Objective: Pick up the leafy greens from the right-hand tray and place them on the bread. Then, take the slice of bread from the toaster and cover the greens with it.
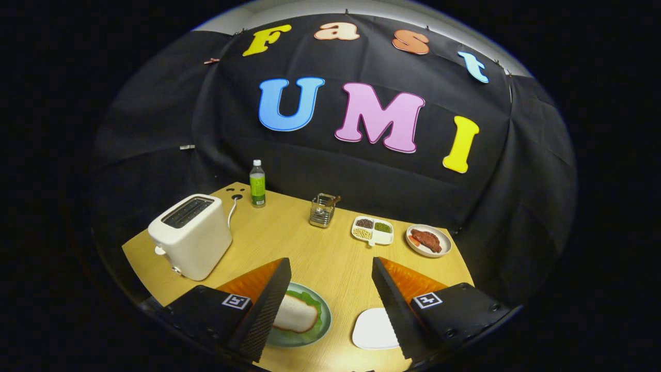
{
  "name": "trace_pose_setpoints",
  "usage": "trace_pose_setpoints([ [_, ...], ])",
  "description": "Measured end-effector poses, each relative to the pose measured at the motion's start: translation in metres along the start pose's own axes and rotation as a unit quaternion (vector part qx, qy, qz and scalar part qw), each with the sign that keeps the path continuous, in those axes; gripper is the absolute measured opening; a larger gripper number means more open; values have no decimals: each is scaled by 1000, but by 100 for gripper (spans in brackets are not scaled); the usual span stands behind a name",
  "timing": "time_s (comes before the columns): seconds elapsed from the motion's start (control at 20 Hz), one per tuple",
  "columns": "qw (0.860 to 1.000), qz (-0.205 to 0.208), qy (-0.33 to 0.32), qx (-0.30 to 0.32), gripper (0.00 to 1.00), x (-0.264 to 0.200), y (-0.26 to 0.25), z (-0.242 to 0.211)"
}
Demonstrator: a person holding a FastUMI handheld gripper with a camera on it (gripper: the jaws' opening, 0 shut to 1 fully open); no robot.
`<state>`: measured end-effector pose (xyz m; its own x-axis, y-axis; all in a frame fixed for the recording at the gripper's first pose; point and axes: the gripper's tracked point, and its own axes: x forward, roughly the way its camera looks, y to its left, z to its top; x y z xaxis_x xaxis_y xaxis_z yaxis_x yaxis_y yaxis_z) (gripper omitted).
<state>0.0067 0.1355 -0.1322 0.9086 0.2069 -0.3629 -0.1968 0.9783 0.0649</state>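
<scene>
A pale bread slice (294, 314) lies on top of leafy greens (313, 300), whose edge shows around it, on a green plate (304, 338) beside my left finger. My gripper (330, 262) hangs open above the table with nothing between its fingers. The left finger hides part of the plate. A small white tray (373, 330) lies bare against the inner side of my right finger. The white toaster (191, 235) stands beyond the left finger, its two top slots dark.
Beyond the fingers on the wooden table (310, 253) stand a green-labelled bottle (257, 184), a metal holder (323, 210), a white divided dish (373, 230) of grains and a plate with meat (428, 240). The toaster's cord runs to the back.
</scene>
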Motion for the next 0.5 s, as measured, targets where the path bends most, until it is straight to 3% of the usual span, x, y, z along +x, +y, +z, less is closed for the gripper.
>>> trace_pose_setpoints([
  [0.25, 998, 33, -37, -35, 98, -28, 2, 30],
  [0.5, 995, 66, -63, -27, 98, -53, -3, 49],
])
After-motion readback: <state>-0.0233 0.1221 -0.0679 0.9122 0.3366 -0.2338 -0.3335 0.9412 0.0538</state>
